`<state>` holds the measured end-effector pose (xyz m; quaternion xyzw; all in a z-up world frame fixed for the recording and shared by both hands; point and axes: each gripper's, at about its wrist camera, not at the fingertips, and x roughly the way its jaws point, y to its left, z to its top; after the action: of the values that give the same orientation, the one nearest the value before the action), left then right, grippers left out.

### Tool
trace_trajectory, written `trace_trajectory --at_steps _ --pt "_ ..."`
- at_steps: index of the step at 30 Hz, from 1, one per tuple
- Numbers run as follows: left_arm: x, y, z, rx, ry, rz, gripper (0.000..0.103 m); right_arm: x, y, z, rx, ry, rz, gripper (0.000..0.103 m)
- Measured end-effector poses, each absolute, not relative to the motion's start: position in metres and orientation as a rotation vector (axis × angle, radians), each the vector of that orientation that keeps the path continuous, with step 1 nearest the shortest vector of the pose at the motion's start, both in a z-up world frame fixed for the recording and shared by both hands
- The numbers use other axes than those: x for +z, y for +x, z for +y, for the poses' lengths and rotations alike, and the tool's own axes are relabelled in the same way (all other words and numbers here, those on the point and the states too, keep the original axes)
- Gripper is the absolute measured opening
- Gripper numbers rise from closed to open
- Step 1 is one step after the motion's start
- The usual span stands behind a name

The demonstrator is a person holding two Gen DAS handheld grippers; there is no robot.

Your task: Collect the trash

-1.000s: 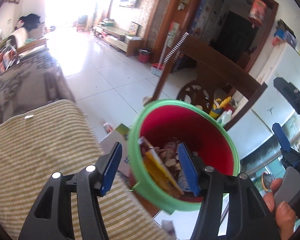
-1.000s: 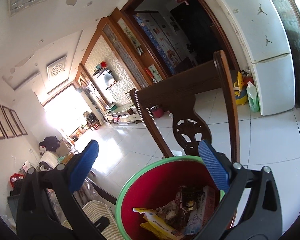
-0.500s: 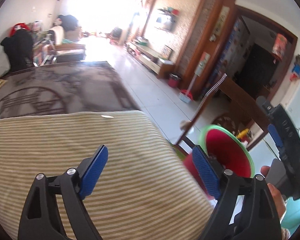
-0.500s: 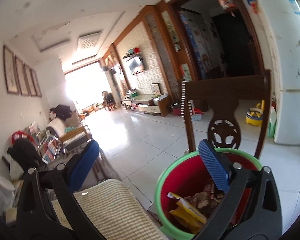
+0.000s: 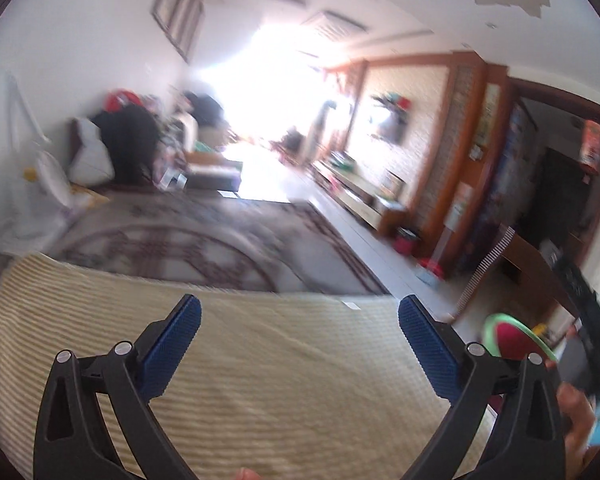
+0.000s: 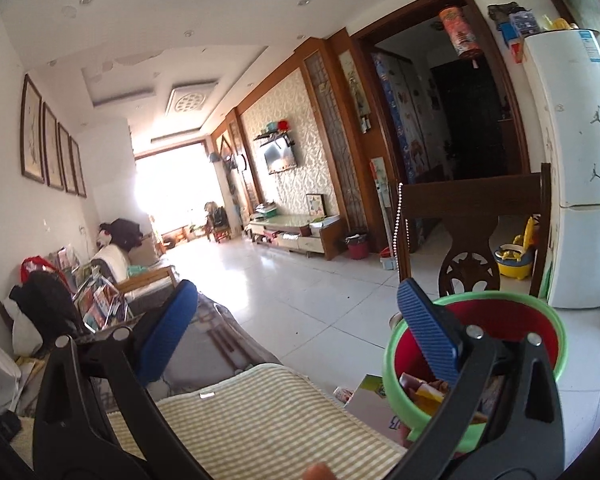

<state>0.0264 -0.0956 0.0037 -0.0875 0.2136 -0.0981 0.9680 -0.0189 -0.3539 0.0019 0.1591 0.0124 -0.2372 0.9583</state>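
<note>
The red bucket with a green rim [image 6: 556, 344] stands at the lower right of the right wrist view, with wrappers and other trash [image 6: 424, 390] inside it. In the left wrist view only a slice of this bucket [image 5: 512, 336] shows at the far right. My left gripper [image 5: 298, 304] hovers over a yellow-striped cloth [image 5: 280, 380]; its jaws are opening and nothing is between them. My right gripper [image 6: 296, 288] is open and empty, its right finger in front of the bucket's rim. The left view is blurred.
A dark wooden chair [image 6: 468, 200] stands just behind the bucket, a white fridge [image 6: 580, 160] to its right. A box [image 6: 370, 390] lies on the floor beside the bucket. A grey patterned cover [image 5: 180, 240] stretches beyond the striped cloth [image 6: 252, 408]. A person's hand [image 5: 576, 408] holds the other gripper.
The left gripper has swung left, away from the bucket and over the striped cloth, and its jaws have spread wider. The right gripper's view has also turned left, leaving the bucket at lower right.
</note>
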Motion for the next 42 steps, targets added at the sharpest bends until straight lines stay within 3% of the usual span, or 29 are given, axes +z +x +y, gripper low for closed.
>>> trace_trajectory --at_steps 9,42 --pt "0.015 0.006 -0.100 -0.102 -0.060 0.282 0.095 -0.009 0.009 -0.309 -0.261 0.163 0.171 0.098" --pt "-0.006 0.020 -0.098 -0.244 -0.160 0.452 0.095 -0.022 0.023 -0.302 -0.286 0.110 0.283 0.098"
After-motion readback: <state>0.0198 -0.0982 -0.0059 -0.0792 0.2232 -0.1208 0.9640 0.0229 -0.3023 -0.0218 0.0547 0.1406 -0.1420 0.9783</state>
